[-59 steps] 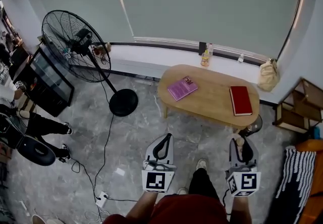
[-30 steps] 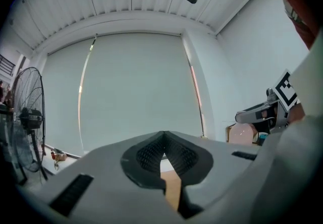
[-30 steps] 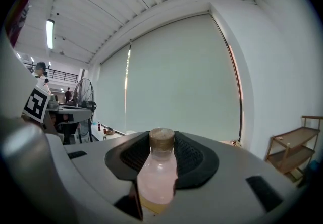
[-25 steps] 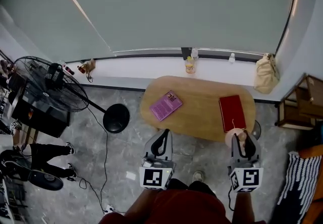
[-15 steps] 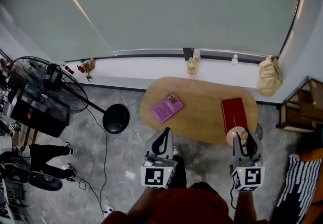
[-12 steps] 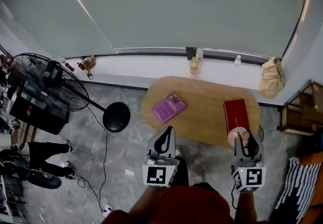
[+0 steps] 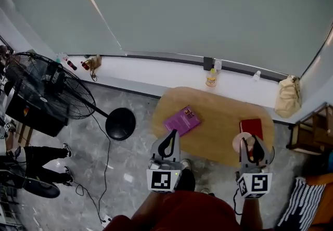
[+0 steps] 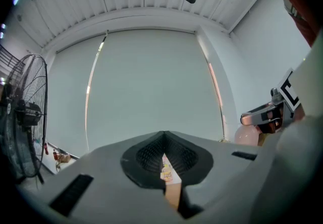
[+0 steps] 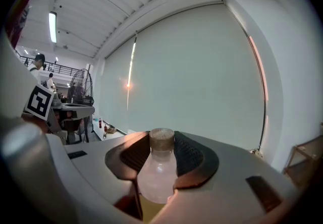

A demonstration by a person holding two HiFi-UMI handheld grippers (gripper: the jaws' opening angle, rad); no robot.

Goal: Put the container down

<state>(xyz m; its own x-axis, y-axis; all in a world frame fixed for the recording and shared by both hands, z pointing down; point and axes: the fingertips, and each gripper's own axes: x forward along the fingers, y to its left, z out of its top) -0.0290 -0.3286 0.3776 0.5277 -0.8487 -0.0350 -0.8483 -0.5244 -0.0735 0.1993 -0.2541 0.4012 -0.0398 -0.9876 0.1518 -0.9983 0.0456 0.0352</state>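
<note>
Mid-carry: my right fingers (image 9: 191, 156) gripped stoppered flask (image 9: 155, 175) near red book (image 7: 252, 126); left fingers (image 8: 189, 156) clenched, empty. Next: lower onto counter (image 7: 218, 120) beside book.

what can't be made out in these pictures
Lower part of the container: right gripper view, the right gripper covers it with its own body.
Near end of the red book: head view, behind container and gripper.
Labels of the sill bottles: head view, too small.
Most of the person: head view, cut off by left edge.
Most of the table: left gripper view, only a sliver past the shut left gripper.
</note>
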